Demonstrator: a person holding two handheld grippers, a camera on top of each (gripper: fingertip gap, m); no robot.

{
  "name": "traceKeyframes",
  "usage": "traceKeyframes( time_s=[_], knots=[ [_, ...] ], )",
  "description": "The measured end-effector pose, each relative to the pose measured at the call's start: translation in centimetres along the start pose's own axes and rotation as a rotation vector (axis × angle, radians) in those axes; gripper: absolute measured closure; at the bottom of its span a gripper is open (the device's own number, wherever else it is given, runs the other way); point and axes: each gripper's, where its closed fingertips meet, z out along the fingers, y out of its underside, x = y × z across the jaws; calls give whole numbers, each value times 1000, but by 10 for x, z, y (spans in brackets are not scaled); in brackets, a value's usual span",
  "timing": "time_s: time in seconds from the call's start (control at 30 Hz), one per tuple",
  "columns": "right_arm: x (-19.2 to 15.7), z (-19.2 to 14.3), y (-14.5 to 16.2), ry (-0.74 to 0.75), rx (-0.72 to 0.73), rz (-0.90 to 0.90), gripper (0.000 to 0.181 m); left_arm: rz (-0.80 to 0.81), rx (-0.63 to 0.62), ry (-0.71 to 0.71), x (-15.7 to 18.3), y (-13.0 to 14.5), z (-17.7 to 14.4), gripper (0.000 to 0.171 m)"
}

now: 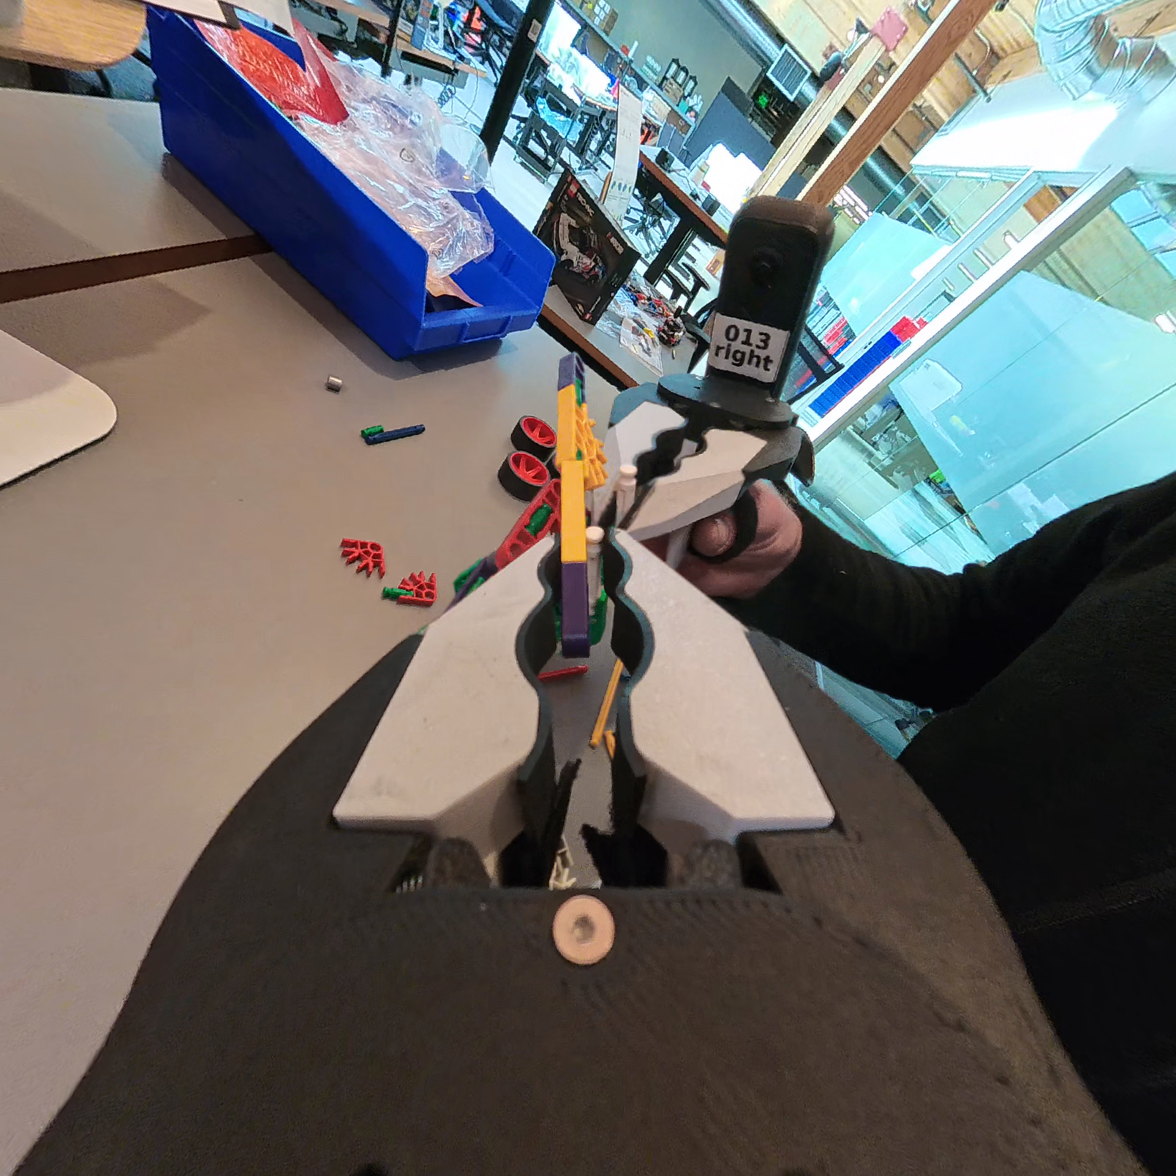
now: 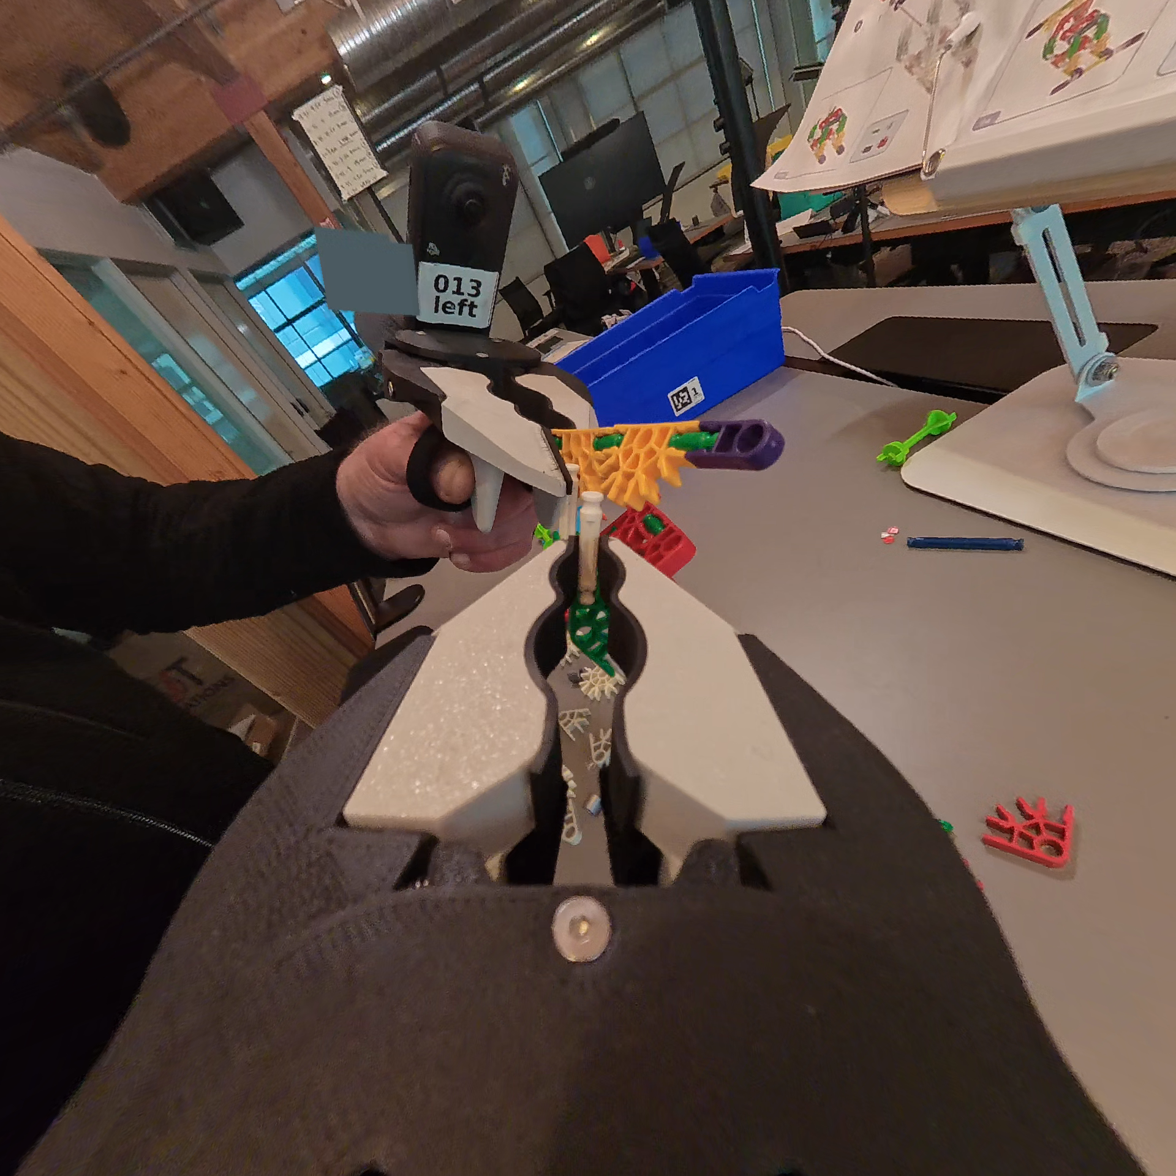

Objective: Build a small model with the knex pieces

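Fingers of the left gripper stand narrow, closed on a multicoloured plastic construction-toy assembly of yellow fan-shaped connectors, green rods and purple end pieces. It is held clear above the grey table, with one purple end lodged between the fingers. The right gripper is closed just as narrowly on a slim white plastic rod with a green lattice connector at its near end. The rod's knobbed head sits right under the yellow part of the assembly, beside the left gripper's tips; whether it is seated there I cannot tell. A person's hand in a black sleeve squeezes the left handle, and another hand squeezes the right. A red block of the same toy hangs just below the assembly. Loose parts lie on the table around them: two black wheels with red hubs, red fan-shaped connectors, a dark blue rod and a bright green rod piece. Farther off stand a blue plastic bin holding crumpled clear wrapping and a white tilted stand bearing a printed sheet of pictures.
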Motion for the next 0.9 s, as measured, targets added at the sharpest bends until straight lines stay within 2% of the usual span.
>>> traceKeyframes(
  time_s=[0.13, 0.33, 0.47, 0.6, 0.67, 0.73, 0.8, 0.9],
  knots=[
    [-3, -1, -4, -66, 38, 77, 180, -9, 18, 30, 7, -1, -1, 164],
    [-9, 2, 1, -156, -11, 163, 180, 38, -2, 32, 10, 5, -7, 164],
    [-12, 3, 4, -180, -34, 162, 181, 121, -46, 21, 12, 10, -9, 163],
    [-14, 5, 6, -188, -55, 131, 181, 86, -39, 83, 16, 8, -10, 154],
    [-15, 7, 7, -194, -65, 119, 181, 91, -68, 108, 18, 9, -9, 153],
    [-16, 8, 8, -198, -73, 114, 181, 98, -105, 130, 19, 10, -8, 145],
    [-16, 8, 8, -196, -77, 107, 181, 90, -134, 156, 20, 8, -7, 146],
    [-17, 9, 8, -193, -80, 102, 181, 75, -138, 189, 19, 4, -6, 164]
  ],
)
